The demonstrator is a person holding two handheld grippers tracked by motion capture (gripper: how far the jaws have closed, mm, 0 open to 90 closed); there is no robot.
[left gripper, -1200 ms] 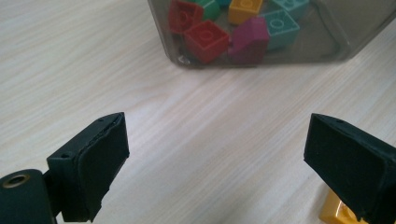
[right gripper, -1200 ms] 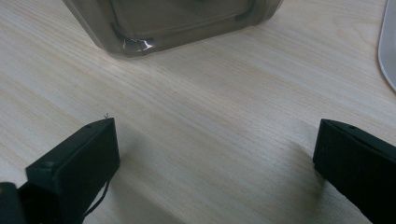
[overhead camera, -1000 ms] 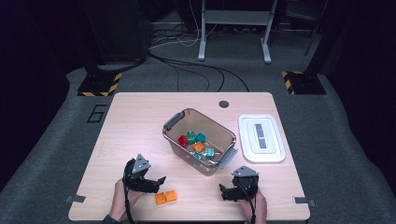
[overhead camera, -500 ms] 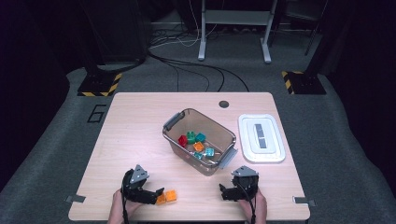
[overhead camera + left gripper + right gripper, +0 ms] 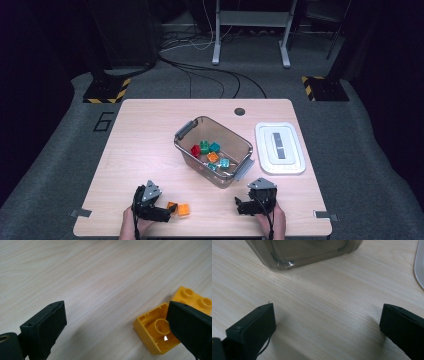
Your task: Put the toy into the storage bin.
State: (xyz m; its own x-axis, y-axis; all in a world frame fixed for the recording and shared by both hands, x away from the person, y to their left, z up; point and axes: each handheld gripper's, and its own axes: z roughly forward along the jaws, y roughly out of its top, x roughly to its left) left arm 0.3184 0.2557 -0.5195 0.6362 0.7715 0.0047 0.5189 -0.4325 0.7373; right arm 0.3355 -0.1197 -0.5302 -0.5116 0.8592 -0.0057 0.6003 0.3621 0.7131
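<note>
Left gripper (image 5: 112,325) hangs wide open beside the upturned yellow brick (image 5: 155,332). Light, rigid, slick plastic, I judge; pinch its flat side walls

Wood table (image 5: 140,135): bin (image 5: 186,147), white lid (image 5: 265,150), two orange bricks (image 5: 183,210)

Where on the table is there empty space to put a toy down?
The table's whole left side, between its edge and the clear bin, is bare. Crowded spots: the front by the left gripper and yellow bricks, and the right by the white lid.
</note>
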